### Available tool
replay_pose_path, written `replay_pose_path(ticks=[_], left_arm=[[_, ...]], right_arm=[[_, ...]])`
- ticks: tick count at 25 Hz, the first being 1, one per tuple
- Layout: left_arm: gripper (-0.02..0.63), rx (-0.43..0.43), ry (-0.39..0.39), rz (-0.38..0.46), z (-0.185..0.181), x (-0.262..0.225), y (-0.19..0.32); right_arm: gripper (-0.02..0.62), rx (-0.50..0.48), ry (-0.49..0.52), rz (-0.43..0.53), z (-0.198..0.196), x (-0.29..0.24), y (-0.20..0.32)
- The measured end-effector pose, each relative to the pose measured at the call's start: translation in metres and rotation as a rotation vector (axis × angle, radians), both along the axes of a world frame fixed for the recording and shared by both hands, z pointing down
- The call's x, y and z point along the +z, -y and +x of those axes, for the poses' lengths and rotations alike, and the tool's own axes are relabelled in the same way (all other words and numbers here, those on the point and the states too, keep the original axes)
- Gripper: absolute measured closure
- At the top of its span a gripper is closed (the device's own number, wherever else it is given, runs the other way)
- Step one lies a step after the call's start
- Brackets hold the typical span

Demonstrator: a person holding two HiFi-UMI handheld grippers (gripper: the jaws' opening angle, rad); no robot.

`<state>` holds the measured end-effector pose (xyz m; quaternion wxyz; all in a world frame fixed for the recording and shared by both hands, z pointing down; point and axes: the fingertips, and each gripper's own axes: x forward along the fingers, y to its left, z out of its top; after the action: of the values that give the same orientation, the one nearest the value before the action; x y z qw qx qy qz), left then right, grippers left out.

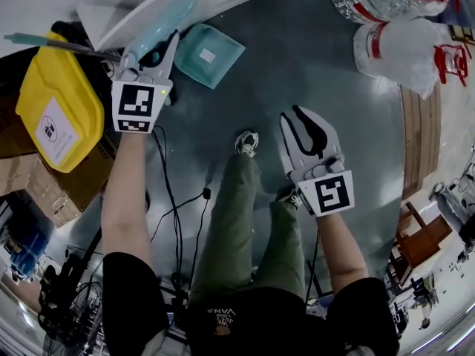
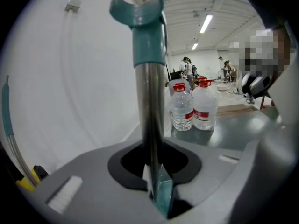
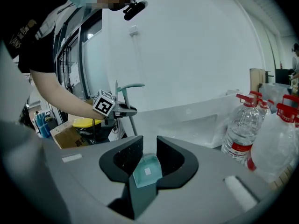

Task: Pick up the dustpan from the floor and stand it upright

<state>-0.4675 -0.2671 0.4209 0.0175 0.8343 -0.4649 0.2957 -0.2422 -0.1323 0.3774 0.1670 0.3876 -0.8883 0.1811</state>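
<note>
The teal dustpan (image 1: 208, 53) rests on the dark floor at the upper left, by the white wall. Its metal pole (image 2: 150, 106) rises close to upright and ends in a teal grip (image 2: 140, 13). My left gripper (image 1: 148, 47) is shut on that pole, which runs up between the jaws in the left gripper view. In the right gripper view the pan (image 3: 147, 171) lies far ahead between the jaws, with the left gripper (image 3: 120, 109) on the pole (image 3: 131, 121) further left. My right gripper (image 1: 298, 121) hangs open over bare floor at mid right, holding nothing.
A yellow container (image 1: 56, 106) lies on cardboard boxes (image 1: 52, 191) at the left. Large water bottles (image 1: 393, 21) stand at the top right. Cables (image 1: 174, 206) trail over the floor by the person's legs and shoe (image 1: 247, 141). Wooden furniture (image 1: 423, 236) sits at the right.
</note>
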Motion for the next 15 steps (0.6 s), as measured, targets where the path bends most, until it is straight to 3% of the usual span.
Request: replay_pose_path(ticks=[4, 8, 15], left_arm=[[0.489, -0.058, -0.051, -0.021, -0.002, 0.001, -0.002], [0.433, -0.133, -0.092, -0.033, -0.003, -0.003, -0.010], [0.431, -0.208, -0.131, -0.011, 0.012, -0.046, -0.055]], right_arm=[[0.520, 0.001, 0.019, 0.020, 0.002, -0.013, 0.001], [0.520, 0.017, 0.047, 0.038, 0.014, -0.032, 0.000], [0.520, 0.019, 0.092, 0.105, 0.033, -0.083, -0.008]])
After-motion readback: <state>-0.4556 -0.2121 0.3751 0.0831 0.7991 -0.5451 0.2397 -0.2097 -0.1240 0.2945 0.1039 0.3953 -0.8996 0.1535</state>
